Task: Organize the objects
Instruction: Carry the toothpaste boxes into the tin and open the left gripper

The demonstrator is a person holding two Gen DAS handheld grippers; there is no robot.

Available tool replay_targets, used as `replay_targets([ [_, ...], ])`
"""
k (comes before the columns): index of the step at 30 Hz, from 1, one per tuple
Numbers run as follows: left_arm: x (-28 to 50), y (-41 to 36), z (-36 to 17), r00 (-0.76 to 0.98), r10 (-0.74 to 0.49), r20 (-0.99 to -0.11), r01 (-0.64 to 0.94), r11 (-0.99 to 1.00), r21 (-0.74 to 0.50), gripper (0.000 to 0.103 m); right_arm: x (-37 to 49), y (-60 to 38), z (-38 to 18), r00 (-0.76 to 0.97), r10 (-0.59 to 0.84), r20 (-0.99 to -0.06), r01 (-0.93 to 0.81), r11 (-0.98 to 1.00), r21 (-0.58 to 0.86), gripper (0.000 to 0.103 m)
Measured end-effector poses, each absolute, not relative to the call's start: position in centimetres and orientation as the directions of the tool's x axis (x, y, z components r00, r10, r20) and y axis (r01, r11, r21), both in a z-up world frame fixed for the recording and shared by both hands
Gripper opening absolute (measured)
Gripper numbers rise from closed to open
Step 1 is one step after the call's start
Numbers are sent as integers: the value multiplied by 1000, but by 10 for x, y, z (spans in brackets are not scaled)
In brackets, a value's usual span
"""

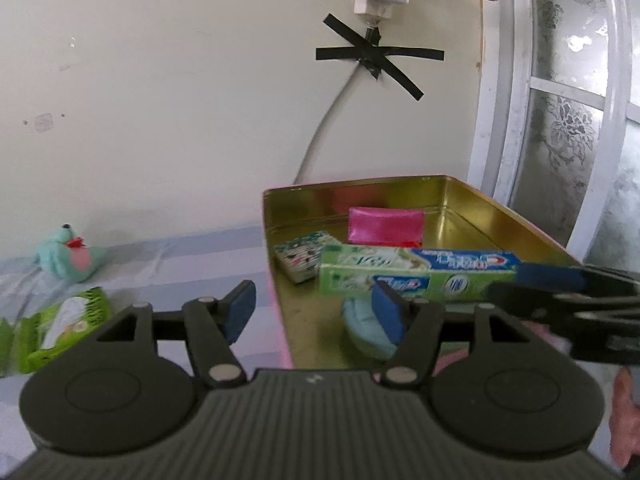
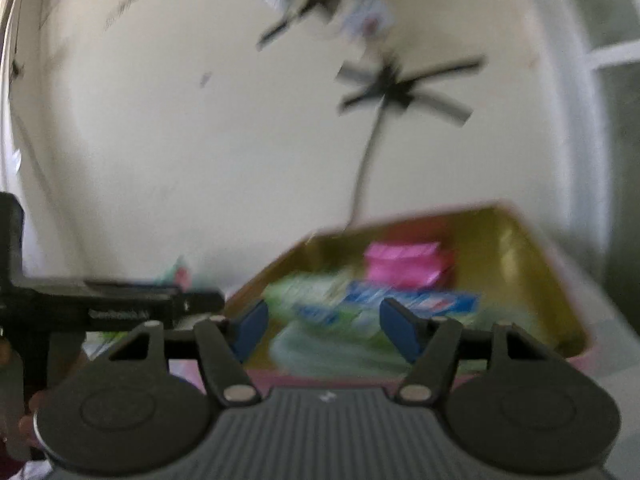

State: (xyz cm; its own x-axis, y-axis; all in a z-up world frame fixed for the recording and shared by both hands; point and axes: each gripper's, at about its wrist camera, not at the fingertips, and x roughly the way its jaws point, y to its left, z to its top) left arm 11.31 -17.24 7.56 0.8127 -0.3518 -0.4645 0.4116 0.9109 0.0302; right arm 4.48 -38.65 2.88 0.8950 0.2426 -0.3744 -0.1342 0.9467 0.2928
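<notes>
A gold-lined tin (image 1: 460, 196) with pink outer walls stands on the bed. In it lie a green and blue toothpaste box (image 1: 420, 276), a pink pouch (image 1: 386, 226), a small patterned box (image 1: 304, 260) and a pale blue lump (image 1: 360, 332). My left gripper (image 1: 314, 312) is open, astride the tin's left wall, with its right finger over the blue lump. My right gripper (image 1: 512, 286) reaches in from the right, its tips at the toothpaste box's end. In the blurred right wrist view the right gripper (image 2: 326, 328) is open above the toothpaste box (image 2: 400, 304) and the tin (image 2: 552, 280).
A teal plush toy (image 1: 68, 256) and a green packet (image 1: 60, 328) lie on the striped sheet left of the tin. The wall with a taped cable (image 1: 372, 56) rises close behind. A window frame (image 1: 520, 120) stands at the right. A hand (image 1: 624, 412) shows at the lower right.
</notes>
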Motion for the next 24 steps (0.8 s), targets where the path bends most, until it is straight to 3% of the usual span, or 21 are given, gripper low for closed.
replay_targets([
  [3,108,-165,74,821,-325,-470,394,917,54,66,81,-385,21,831,244,-500,-89,946,312,64],
  [7,106,-155,67,811,-294,-506,373,926,59,67,113,-388,15,831,165,-531,-3,956,293,66],
  [9,106,-149,64,803,-283,-524,363,930,55,66,118,-383,14,868,11,-497,98,977,192,72],
  [13,101,-137,58,807,-269,-526,355,933,67,67,101,-382,13,897,67,-437,77,949,304,70],
  [24,93,-109,33,791,-246,-560,348,934,81,67,-4,-324,19,973,-28,-231,103,943,318,73],
])
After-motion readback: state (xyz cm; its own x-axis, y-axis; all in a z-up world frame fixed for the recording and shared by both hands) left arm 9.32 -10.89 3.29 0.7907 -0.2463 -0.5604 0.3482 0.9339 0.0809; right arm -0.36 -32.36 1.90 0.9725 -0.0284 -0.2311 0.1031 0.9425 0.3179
